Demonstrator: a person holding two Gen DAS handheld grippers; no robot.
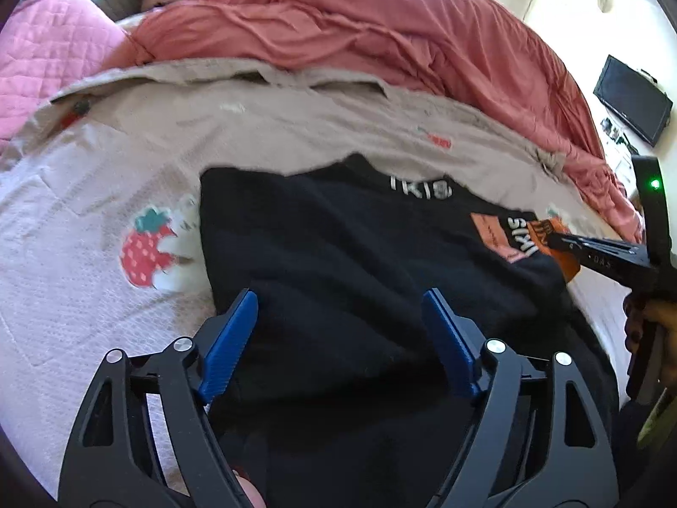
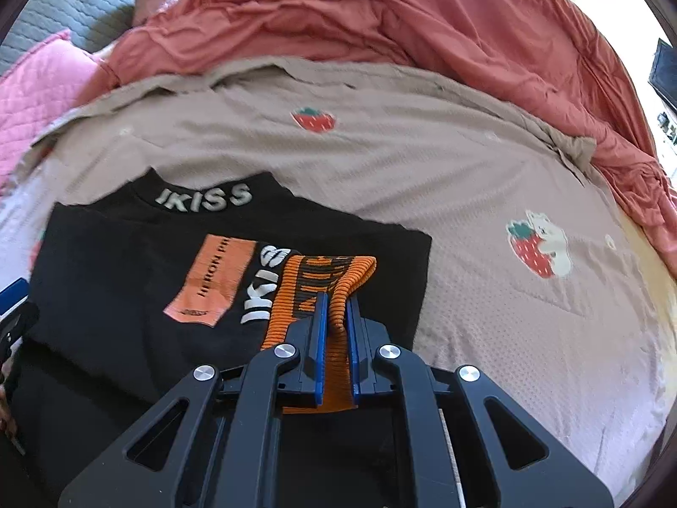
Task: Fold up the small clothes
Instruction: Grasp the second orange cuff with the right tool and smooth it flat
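Note:
A black garment (image 1: pixel 338 233) (image 2: pixel 127 275) lies spread on the bed, with white "IKISS" lettering at its collar and an orange patch (image 2: pixel 211 283) on its front. My left gripper (image 1: pixel 338 300) hovers over the garment's near part, blue fingers wide apart and nothing between them. My right gripper (image 2: pixel 337 300) is shut on the garment's orange ribbed cuff (image 2: pixel 321 279), holding it over the black front beside the lettering. In the left wrist view the right gripper (image 1: pixel 554 241) reaches in from the right edge with the orange cuff (image 1: pixel 571 271).
The garment rests on a beige blanket (image 1: pixel 296 127) (image 2: pixel 465 169) printed with strawberries. A rumpled salmon duvet (image 1: pixel 338 21) (image 2: pixel 381 12) is heaped behind it. A pink quilted pillow (image 1: pixel 50 55) lies far left. A dark screen (image 1: pixel 632 99) stands beyond the bed, right.

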